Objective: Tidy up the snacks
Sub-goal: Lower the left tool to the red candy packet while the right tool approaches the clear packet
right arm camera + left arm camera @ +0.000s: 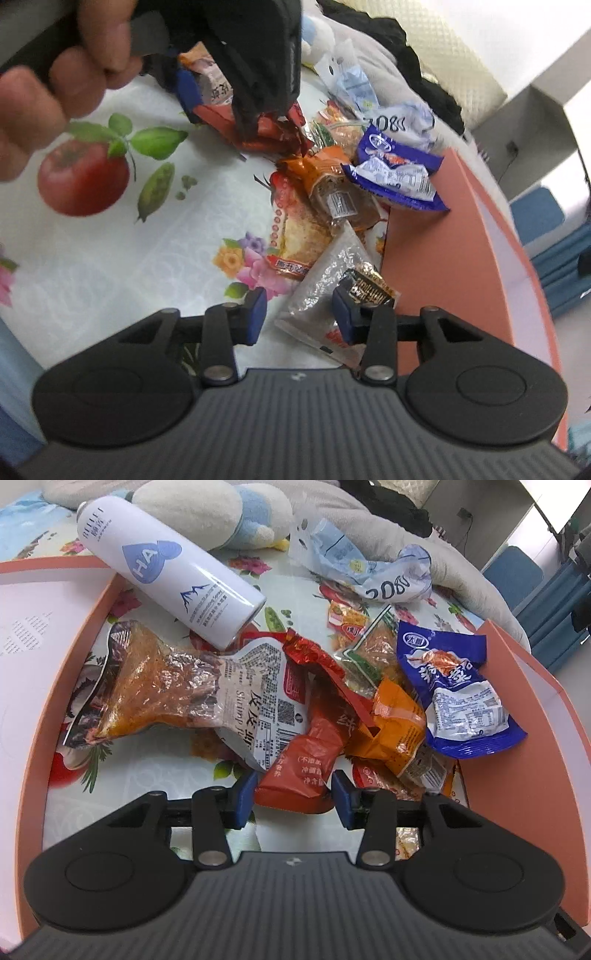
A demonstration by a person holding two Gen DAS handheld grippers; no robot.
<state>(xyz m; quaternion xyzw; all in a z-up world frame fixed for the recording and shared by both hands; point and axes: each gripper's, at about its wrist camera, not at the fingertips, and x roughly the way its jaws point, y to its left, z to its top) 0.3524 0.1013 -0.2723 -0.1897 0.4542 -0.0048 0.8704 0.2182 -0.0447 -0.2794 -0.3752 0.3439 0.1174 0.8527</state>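
Snack packets lie heaped on a flowered cloth (110, 258). My left gripper (294, 794) has its blue pads pressed on either side of a red-orange packet's (306, 760) lower end. The right wrist view shows the left gripper (221, 105) from the side, in a hand (55, 92). My right gripper (299, 314) stands open over a silver packet (317, 291). Its right pad touches the silver packet beside a small black-gold packet (369, 290); the left pad is clear of it. A blue packet (461, 686), an orange packet (399, 720) and a shrimp packet (184, 686) lie behind.
A white spray can (166, 576) leans on the left wall (74, 664) of a salmon-pink box; the other wall (517, 775) rises on the right. A plush toy (221, 513) and a crumpled white-blue bag (369, 568) lie at the back.
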